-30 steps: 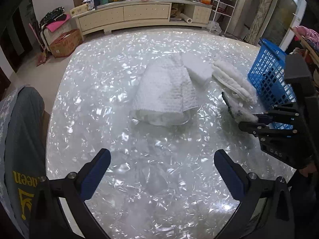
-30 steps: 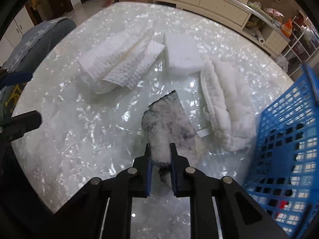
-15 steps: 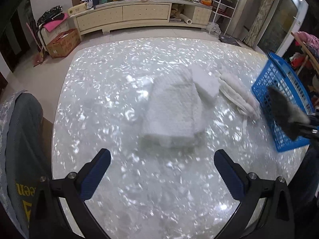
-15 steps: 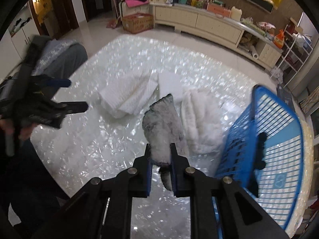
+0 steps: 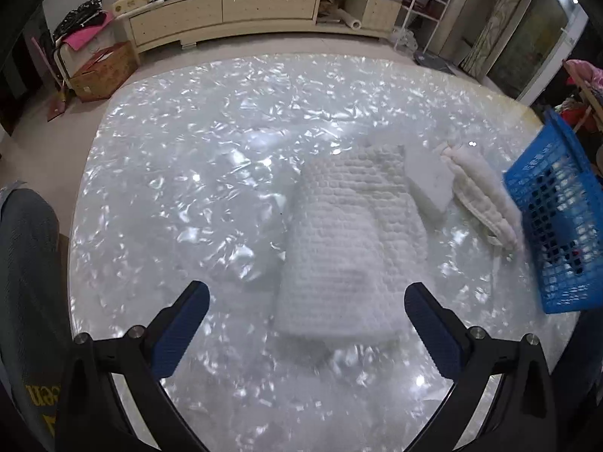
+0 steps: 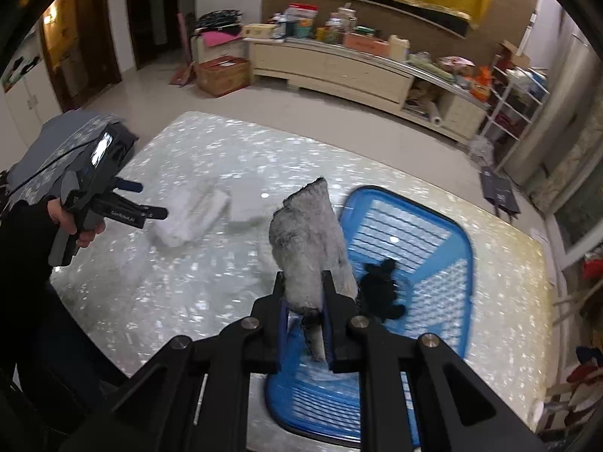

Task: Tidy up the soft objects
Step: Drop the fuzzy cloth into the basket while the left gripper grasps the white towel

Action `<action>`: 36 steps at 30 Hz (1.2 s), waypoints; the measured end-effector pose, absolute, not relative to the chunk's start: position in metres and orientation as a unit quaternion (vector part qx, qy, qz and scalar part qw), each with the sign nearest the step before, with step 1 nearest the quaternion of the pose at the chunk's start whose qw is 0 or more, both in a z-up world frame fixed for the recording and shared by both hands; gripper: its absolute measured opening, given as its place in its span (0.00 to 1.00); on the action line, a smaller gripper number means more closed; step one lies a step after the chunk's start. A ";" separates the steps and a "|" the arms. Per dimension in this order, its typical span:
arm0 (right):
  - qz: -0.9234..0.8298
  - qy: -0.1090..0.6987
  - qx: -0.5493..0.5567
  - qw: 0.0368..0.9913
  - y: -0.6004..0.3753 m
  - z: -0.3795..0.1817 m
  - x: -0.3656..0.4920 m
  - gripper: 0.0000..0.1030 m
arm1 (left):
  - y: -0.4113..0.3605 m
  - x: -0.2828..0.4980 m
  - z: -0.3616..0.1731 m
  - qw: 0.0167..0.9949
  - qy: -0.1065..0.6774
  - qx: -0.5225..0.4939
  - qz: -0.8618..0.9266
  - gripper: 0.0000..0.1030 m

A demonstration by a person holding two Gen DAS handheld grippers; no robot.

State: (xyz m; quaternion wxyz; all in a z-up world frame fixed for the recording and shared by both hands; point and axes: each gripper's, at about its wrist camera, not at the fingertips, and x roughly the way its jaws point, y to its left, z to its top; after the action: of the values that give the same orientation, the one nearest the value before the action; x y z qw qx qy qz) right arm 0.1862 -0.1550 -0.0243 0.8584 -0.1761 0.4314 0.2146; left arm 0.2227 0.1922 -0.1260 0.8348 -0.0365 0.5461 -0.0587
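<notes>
Above blue basket [image 6: 458, 263], grey fluffy cloth [image 6: 311, 241] upright, lengthwise vertical

A: What lies on the table [image 5: 181, 173]?

B: A folded quilted cloth [image 5: 346, 248] lies near the middle. A flat pad [image 5: 427, 180] touches its far right corner, and a padded roll [image 5: 478, 196] lies right of that.

A: And the basket [image 5: 557, 203]?

B: It's at the table's right edge, just beside the roll. A dark soft item [image 6: 380, 290] lies inside it.

A: Behind the table?

B: A long cabinet [image 5: 245, 11] stands against the wall, with clutter on top.
</notes>
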 end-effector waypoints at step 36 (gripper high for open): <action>0.127 0.517 -0.211 0.820 -0.185 -0.120 0.269 0.14 | 0.157 0.259 -0.151 0.818 0.570 -0.034 -0.073 0.21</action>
State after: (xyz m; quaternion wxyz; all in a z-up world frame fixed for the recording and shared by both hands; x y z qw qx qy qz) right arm 0.2694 -0.1846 -0.1200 0.8199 -0.2113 0.5168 0.1265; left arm 0.2587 0.1568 -0.1508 0.8176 -0.0341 0.5702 -0.0728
